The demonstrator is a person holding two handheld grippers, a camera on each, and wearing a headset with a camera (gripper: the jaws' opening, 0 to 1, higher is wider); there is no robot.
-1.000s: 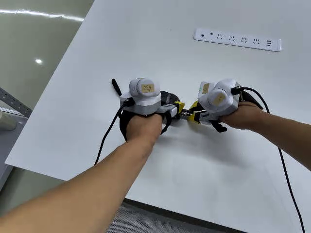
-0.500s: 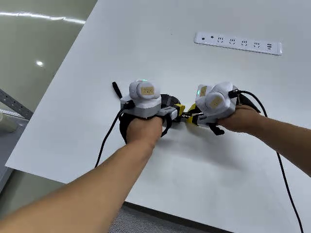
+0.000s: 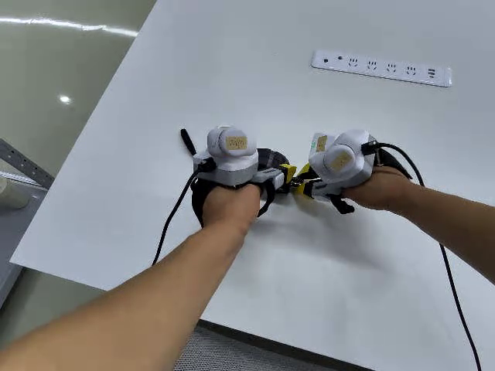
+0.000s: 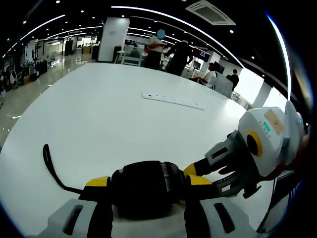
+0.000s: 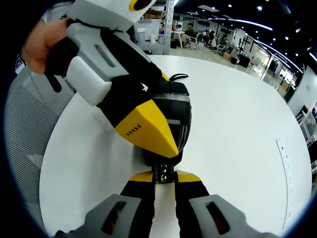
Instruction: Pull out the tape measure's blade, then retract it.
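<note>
Head view puts the tape measure (image 3: 267, 161) on the white table (image 3: 232, 69), nearer us than the power strip (image 3: 381, 66), well apart from it and a little past its left end. Our left gripper (image 3: 283, 173) has its jaws closed around the black case, one yellow pad on each flank. Our right gripper (image 3: 303, 186) meets it nose to nose, jaws almost together and pinched on the metal end hook (image 5: 163, 173) at the case mouth. Only that hook is out, so we judge the blade to be nearly all wound inside the case. The pull line runs from case to right gripper, roughly parallel to the power strip's long side. We reckon the right gripper should draw straight away along it while the left gripper holds firm. A black wrist strap (image 4: 49, 163) trails from the case's far side.
</note>
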